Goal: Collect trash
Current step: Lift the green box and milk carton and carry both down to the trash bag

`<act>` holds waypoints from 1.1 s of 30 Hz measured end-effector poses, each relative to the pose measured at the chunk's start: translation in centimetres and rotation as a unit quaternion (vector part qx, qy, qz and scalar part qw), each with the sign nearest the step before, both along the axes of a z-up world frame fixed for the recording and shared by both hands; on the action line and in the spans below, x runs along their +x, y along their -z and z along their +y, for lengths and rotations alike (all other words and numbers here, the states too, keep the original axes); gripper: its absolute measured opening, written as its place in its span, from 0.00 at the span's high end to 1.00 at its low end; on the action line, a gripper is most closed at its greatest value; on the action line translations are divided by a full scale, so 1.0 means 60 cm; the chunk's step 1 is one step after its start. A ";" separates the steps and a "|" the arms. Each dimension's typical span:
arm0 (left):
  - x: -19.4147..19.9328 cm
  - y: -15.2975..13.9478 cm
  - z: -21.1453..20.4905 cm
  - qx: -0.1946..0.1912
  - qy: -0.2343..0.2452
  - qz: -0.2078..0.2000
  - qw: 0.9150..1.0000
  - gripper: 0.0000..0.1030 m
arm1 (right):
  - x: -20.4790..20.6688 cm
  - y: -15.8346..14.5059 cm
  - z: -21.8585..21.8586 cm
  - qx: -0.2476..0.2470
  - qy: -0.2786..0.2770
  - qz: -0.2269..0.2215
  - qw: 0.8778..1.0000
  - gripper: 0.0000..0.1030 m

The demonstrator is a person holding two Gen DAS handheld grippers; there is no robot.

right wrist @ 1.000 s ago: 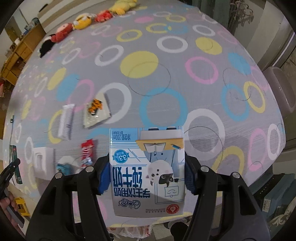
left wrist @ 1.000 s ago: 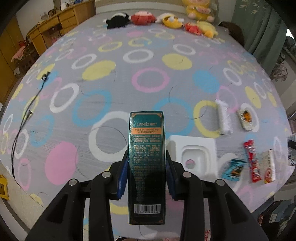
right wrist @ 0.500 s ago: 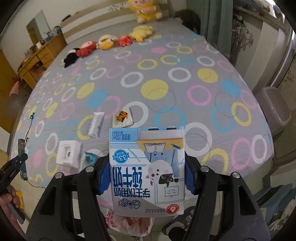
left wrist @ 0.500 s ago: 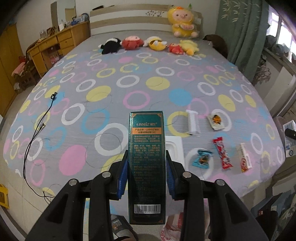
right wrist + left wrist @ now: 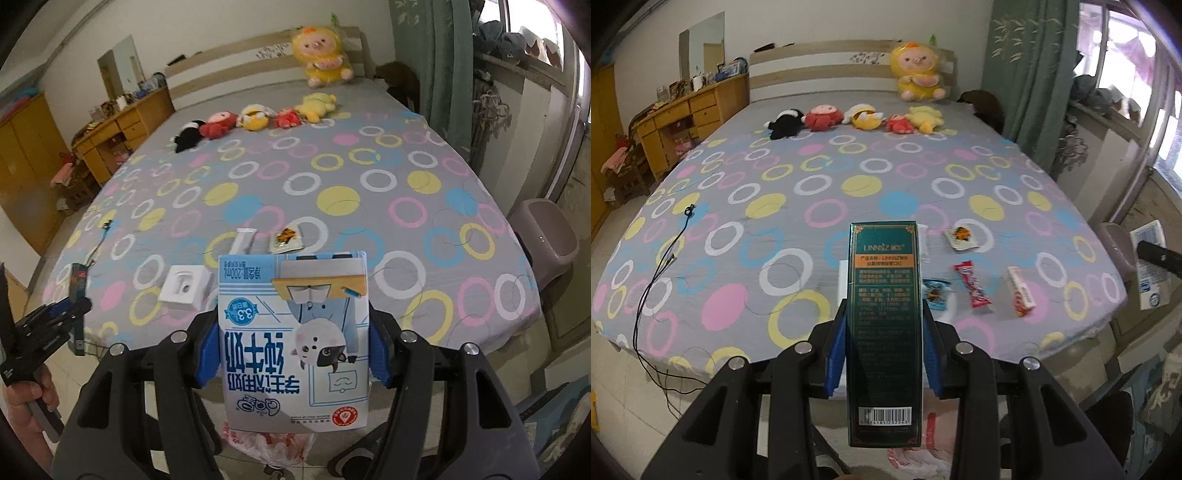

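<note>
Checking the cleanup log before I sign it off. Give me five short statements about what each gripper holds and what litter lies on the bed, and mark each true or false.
1. The left gripper is shut on a dark green box. True.
2. The right gripper is empty. False: it clamps a blue and white milk carton.
3. A red snack wrapper lies on the bedspread. True.
4. The white square tray sits among the plush toys. False: it lies near the foot of the bed, far from them.
5. The plastic bag lies on the bed. False: it is below the carton, off the bed.
</note>
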State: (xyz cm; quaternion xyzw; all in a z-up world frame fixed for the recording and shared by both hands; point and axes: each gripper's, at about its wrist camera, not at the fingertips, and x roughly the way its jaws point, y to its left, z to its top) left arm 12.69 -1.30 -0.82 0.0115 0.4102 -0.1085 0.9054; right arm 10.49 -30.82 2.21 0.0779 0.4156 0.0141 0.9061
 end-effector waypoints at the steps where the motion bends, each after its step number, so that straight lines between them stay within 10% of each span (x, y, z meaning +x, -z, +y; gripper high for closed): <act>1: -0.013 -0.003 -0.005 -0.001 0.004 -0.004 1.000 0.66 | -0.011 0.000 0.005 0.000 -0.003 -0.003 1.000 0.41; 17: -0.144 0.111 -0.059 -0.017 0.053 0.057 0.997 0.66 | -0.151 0.105 0.099 0.019 -0.056 0.004 0.998 0.40; 33: -0.135 0.386 -0.120 0.005 0.084 0.214 0.973 0.66 | -0.114 0.395 0.120 0.026 -0.050 0.164 0.985 0.40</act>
